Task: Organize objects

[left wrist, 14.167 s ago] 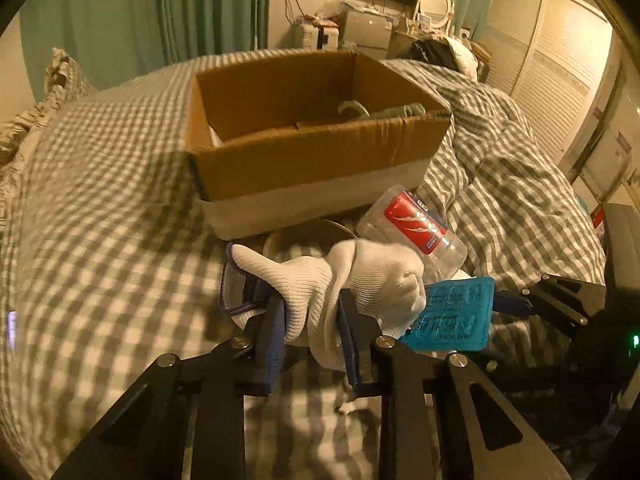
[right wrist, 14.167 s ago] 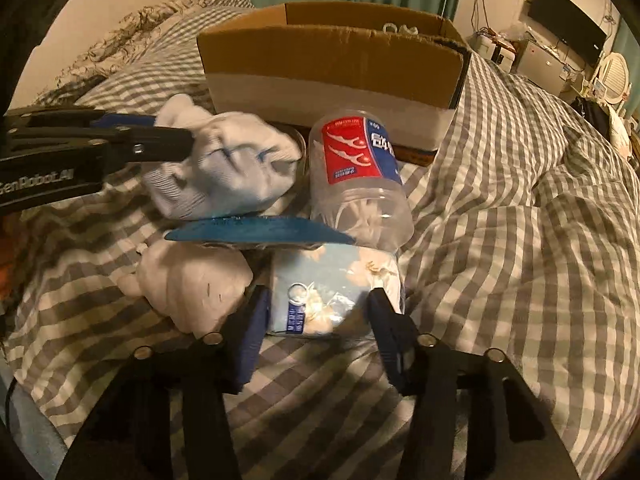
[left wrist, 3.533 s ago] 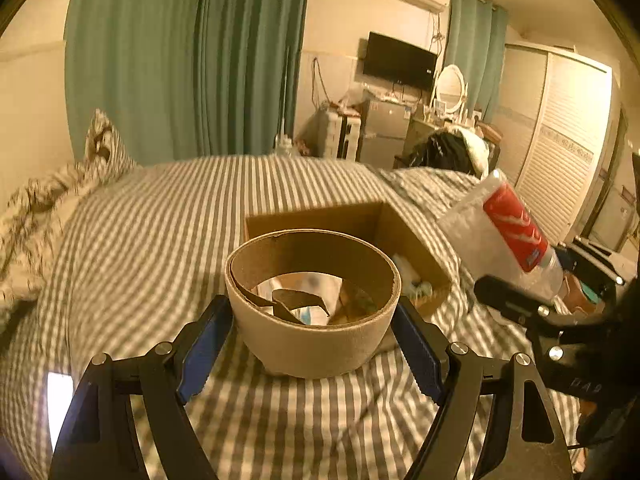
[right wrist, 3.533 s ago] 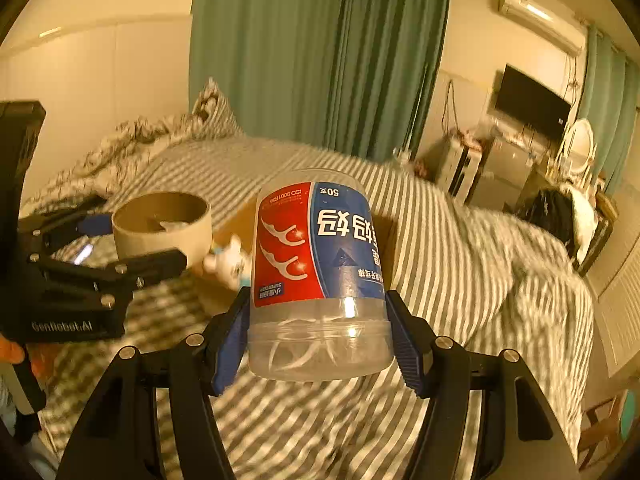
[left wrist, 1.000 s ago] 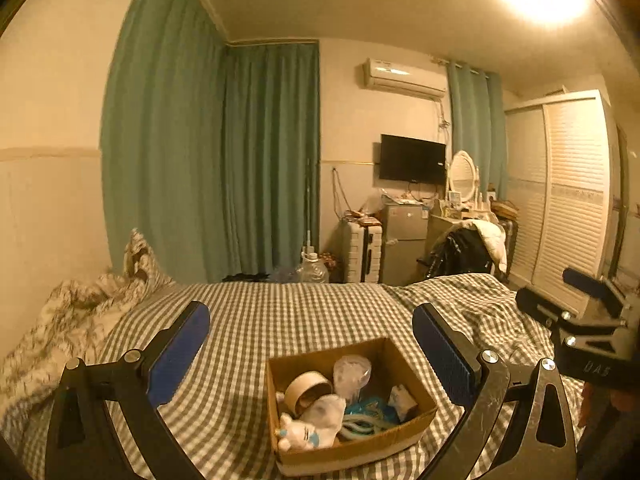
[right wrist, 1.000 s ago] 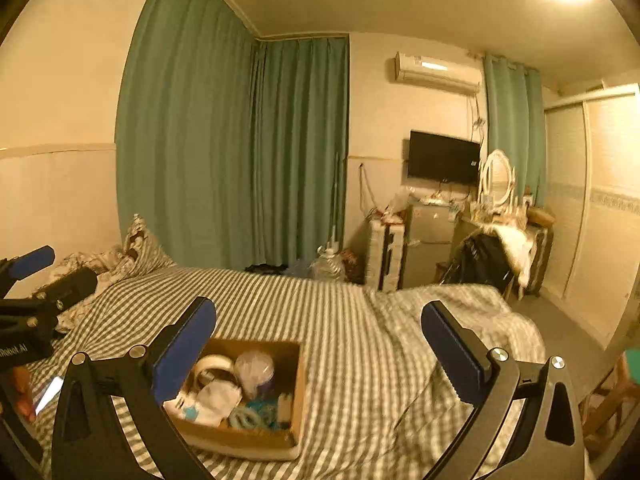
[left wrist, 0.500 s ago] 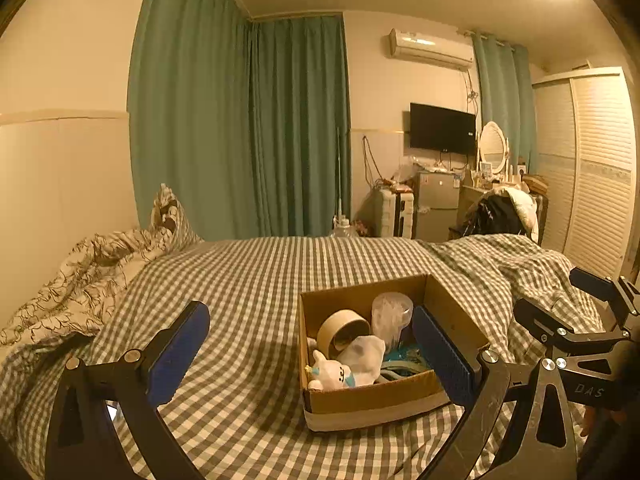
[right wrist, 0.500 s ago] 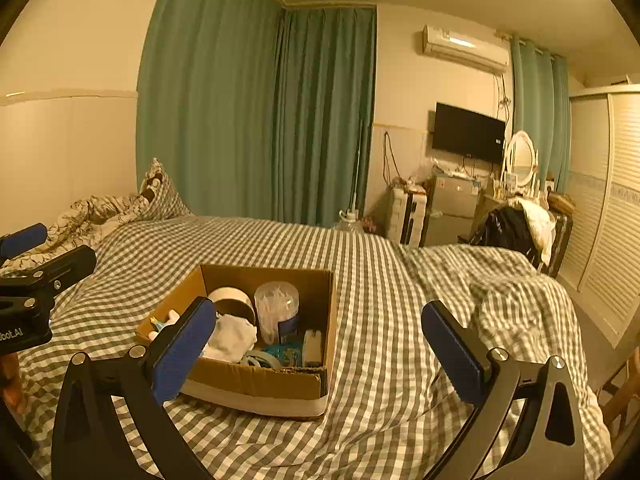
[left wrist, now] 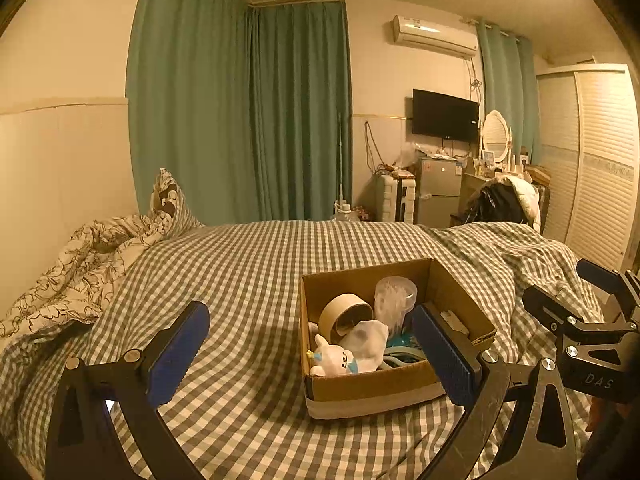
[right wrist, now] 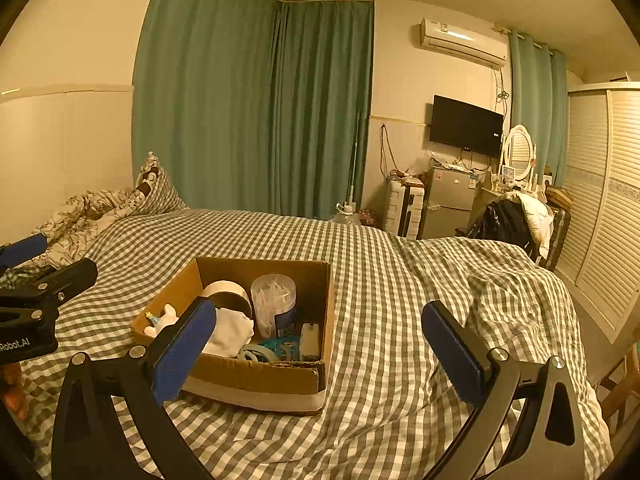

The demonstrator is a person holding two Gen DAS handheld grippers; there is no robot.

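Sitting on the bed (left wrist: 248,280), the box (left wrist: 384,388) holds every item; both grippers, left (left wrist: 316,352) and right (right wrist: 320,344), hover apart from it, jaws spread wide, holding nothing.

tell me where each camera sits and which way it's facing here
Left wrist: rides the left gripper, held above the near end of the bed, facing the curtains; its open blue fingers frame the cardboard box, and the right gripper shows at right.
Right wrist: rides the right gripper, same direction; the left gripper shows at left.
Both share the box, checked bedspread and TV.
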